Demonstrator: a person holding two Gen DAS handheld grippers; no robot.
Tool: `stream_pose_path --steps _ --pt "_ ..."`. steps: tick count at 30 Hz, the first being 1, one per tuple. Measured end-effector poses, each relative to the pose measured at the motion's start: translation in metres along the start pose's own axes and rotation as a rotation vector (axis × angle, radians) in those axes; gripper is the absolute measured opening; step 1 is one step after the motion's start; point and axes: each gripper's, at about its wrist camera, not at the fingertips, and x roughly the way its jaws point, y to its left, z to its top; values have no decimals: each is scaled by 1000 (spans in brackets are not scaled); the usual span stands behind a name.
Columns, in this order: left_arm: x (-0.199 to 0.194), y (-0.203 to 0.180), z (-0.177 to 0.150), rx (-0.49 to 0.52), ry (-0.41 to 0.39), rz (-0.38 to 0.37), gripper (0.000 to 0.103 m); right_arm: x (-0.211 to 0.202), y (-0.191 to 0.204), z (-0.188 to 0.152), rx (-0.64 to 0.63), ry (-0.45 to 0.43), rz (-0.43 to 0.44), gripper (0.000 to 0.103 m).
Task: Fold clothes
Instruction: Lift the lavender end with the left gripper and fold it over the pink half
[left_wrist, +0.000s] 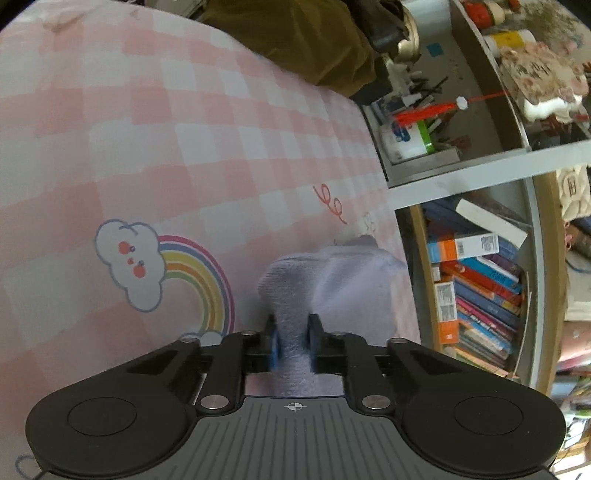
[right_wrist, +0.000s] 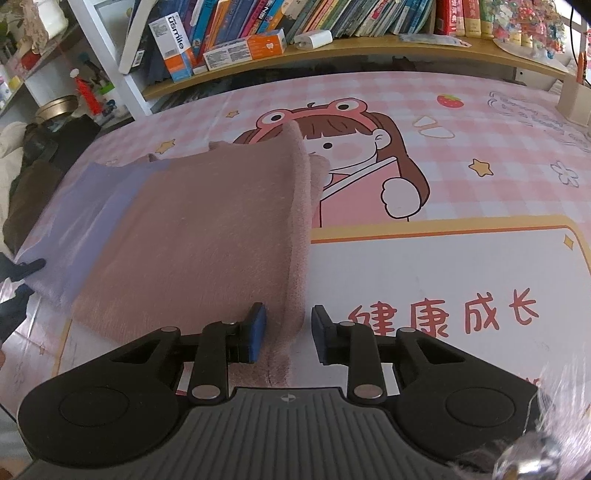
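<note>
Fuzzy garment (right_wrist: 207, 236), dusty pink with a lilac band along its left side, lies on the counter (right_wrist: 443, 280) over the cartoon-girl print, close to the left edge, folded edge on its right. Left claw (left_wrist: 293, 334) is clamped tight on a bunched lilac corner near the rainbow cloud. Right claw (right_wrist: 289, 325) has the pink folded edge between its narrowly parted pads; can't tell if both actually press on it. Bookshelf (right_wrist: 332, 44) runs along the far edge.
</note>
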Motion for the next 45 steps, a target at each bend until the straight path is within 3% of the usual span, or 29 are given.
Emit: stream_pose_path --steps 4,12,19,27,36,40,42,45 --pt "-8 -8 -3 39 -25 -1 8 1 -3 2 -19 7 27 25" --pt "-37 -59 -26 227 -120 -35 7 3 -13 8 -82 32 103 25" --pt "-62 -123 -71 505 -177 -32 7 4 -19 8 -148 28 159 25" --pt "-77 -174 -127 766 -175 -37 7 5 -30 9 -171 26 239 25" --pt "-63 -209 -220 1121 -68 -21 7 8 -42 11 -177 25 314 25" --pt "-34 -203 -292 1464 67 50 8 9 -46 12 -172 29 339 25" --pt "-17 -193 -324 1614 127 124 9 9 -48 12 -169 31 349 25" --pt "-1 -178 -357 1786 139 210 15 9 -49 13 -167 35 360 25"
